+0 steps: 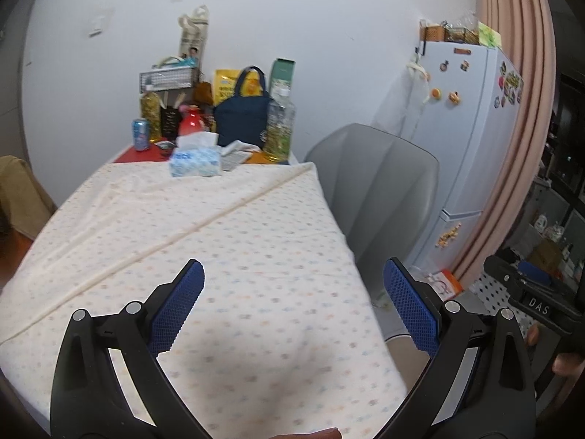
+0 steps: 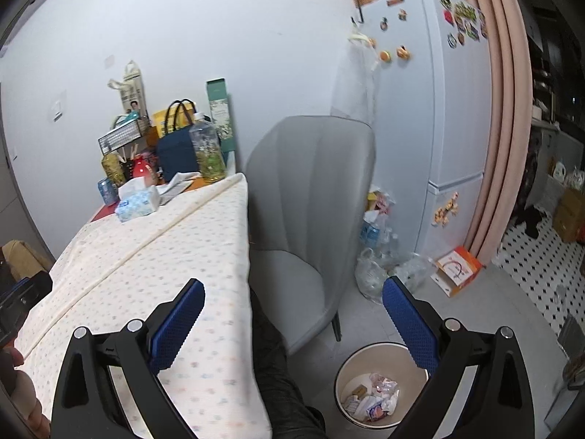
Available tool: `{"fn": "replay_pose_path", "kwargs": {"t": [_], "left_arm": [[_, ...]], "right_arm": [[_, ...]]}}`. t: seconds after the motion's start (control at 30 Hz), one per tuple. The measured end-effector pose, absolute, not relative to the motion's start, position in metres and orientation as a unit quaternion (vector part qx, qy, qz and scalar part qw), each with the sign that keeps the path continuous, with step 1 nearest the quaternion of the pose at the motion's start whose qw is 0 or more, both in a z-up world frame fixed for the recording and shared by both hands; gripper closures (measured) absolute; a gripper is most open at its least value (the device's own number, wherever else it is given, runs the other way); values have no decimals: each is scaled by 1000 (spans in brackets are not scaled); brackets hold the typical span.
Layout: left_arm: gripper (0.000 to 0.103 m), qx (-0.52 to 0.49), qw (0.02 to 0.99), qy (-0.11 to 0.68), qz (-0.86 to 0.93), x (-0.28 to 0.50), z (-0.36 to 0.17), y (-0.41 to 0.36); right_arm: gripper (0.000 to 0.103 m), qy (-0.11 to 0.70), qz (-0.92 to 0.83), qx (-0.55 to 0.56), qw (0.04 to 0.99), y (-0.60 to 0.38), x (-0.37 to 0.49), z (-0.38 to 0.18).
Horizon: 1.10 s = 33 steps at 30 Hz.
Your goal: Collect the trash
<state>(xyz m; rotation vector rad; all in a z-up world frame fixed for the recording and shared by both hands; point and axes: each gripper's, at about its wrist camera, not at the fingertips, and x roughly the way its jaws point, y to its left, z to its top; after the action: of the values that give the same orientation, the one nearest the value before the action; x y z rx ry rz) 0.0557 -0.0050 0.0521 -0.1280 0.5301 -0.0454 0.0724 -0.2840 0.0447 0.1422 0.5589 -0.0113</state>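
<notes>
My left gripper [image 1: 292,274] is open and empty above the near part of a table with a dotted cream cloth [image 1: 204,226]. My right gripper [image 2: 292,292] is open and empty, held past the table's right edge [image 2: 234,241]. Below it on the floor stands a round trash bin [image 2: 343,369] with crumpled paper and wrappers [image 2: 376,395] inside. A blue can [image 1: 140,133] and a tissue pack [image 1: 195,159] sit at the table's far end; the tissue pack also shows in the right wrist view [image 2: 137,205].
A grey chair [image 2: 310,219] stands right of the table. Bags, bottles and a wire basket [image 1: 166,78] crowd the far end. Plastic bags of bottles [image 2: 380,248] and an orange box [image 2: 457,270] lie by a white fridge [image 2: 438,117]. A pink curtain [image 2: 501,109] hangs beyond.
</notes>
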Motion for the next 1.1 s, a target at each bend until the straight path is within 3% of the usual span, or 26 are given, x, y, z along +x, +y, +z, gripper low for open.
{"fn": "replay_pose_path", "kwargs": {"t": [0.57,1.1], "left_arm": [[6,-64,972,222,39,-6,55,57],[6,-68,971,222,60,-15,50,73]], "right_arm": [[7,252,56,26,966,-195,40,60],[8,262,70,22,962,-182,34,49]]}}
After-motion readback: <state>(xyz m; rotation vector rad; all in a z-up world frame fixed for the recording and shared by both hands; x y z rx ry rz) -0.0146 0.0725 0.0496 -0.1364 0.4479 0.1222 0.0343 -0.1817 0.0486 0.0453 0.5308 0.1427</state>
